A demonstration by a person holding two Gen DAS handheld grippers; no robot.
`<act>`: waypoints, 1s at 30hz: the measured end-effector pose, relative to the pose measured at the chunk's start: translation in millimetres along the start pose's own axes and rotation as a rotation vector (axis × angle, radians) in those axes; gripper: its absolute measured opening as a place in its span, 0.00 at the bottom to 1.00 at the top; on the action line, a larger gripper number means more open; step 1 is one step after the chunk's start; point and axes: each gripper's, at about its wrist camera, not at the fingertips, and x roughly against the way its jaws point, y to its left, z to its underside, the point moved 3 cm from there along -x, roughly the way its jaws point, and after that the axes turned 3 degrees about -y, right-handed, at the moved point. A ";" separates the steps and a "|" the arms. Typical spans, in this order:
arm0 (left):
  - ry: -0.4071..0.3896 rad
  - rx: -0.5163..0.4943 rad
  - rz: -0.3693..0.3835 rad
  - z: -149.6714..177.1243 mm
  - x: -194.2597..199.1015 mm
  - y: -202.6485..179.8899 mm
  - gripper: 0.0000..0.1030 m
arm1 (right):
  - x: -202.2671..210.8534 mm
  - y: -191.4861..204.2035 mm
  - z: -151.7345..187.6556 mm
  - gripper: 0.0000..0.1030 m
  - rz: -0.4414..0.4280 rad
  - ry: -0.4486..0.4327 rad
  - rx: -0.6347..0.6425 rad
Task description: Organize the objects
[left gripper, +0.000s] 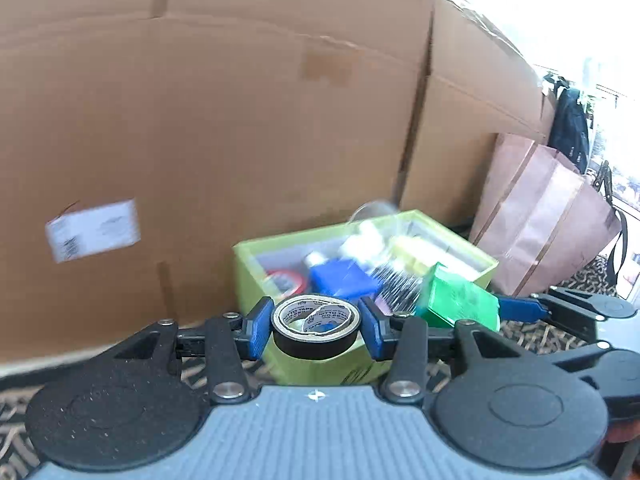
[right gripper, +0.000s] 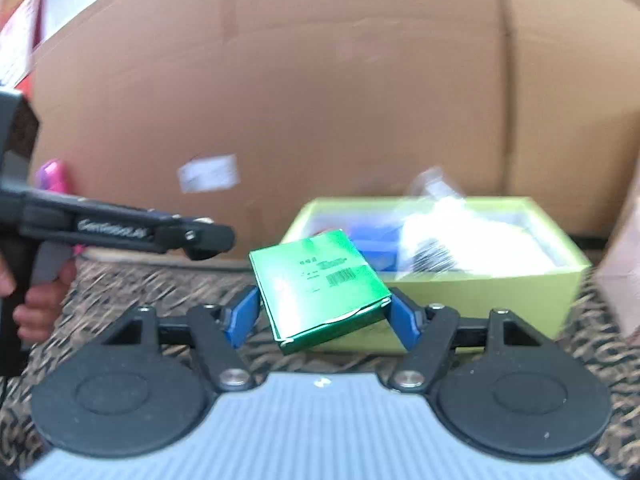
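Note:
My left gripper (left gripper: 316, 326) is shut on a black tape roll (left gripper: 316, 336) and holds it just in front of the lime-green box (left gripper: 256, 272). My right gripper (right gripper: 320, 312) is shut on a flat green carton (right gripper: 318, 286), tilted, in front of the same lime-green box (right gripper: 500, 296). The carton also shows in the left wrist view (left gripper: 460, 300), at the box's right front corner. The box holds a blue block (left gripper: 340, 280), a red tape roll (left gripper: 286, 280), a brush (left gripper: 396, 284) and pale items. The left gripper's body (right gripper: 120, 232) shows at the left of the right wrist view.
A large cardboard box (left gripper: 220, 120) stands right behind the green box. A pink paper bag (left gripper: 536, 216) stands to the right. A pink object (right gripper: 54, 176) lies far left. The floor is patterned carpet (right gripper: 132, 284).

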 end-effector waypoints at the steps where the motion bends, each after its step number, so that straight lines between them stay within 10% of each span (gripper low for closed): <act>1: 0.007 0.006 0.012 -5.3 -9.3 -4.1 0.47 | -4.4 -8.6 -4.2 0.67 0.025 -0.006 0.003; 15: 0.068 -0.005 -0.089 -4.1 -92.1 -4.1 0.47 | -95.3 -60.3 -12.6 0.66 0.110 0.083 0.056; 17: 0.034 -0.001 -0.067 -1.8 -88.2 -2.4 0.62 | -98.9 -61.5 -10.8 0.67 0.118 0.090 0.056; 19: 0.004 -0.010 -0.070 2.7 -76.0 -1.7 0.83 | -91.4 -59.9 -8.9 0.78 0.112 0.076 0.064; 23: -0.029 -0.029 -0.090 14.0 -51.1 0.8 0.86 | -57.9 -53.0 -1.9 1.00 0.129 -0.014 0.092; 30: -0.043 0.033 -0.175 30.1 -4.8 2.5 0.91 | -7.7 -41.9 23.5 1.00 0.143 -0.005 0.003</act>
